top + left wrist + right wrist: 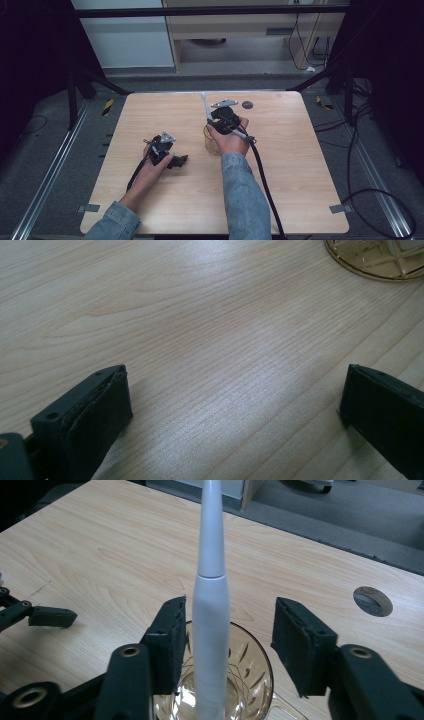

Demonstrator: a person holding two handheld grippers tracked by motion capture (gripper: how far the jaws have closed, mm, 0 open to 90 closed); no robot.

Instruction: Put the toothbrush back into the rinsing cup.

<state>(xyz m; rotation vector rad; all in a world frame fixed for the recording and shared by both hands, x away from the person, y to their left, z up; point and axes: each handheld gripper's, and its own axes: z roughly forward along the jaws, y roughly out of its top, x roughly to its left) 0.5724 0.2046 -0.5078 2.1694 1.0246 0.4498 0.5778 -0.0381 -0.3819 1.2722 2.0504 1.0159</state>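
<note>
A clear, amber-tinted glass cup [212, 143] stands near the middle of the wooden table [300, 190]. A long white stick-like handle [212, 580] stands upright in the glass [252, 665] and rises above the hand in the high view [204, 104]. My right gripper [231, 604] hovers over the rim, open, with the handle between its jaws. The left jaw sits close beside the handle and the right jaw is well apart from it. My left gripper [235, 371] rests low on the table to the left of the glass [375, 260], open wide with bare wood between its jaws.
A round grey grommet [247, 104] sits in the table behind the glass, also seen in the right gripper view [372, 601]. The left gripper's fingers [45, 616] lie at the left there. Black cables trail toward the table's front edge.
</note>
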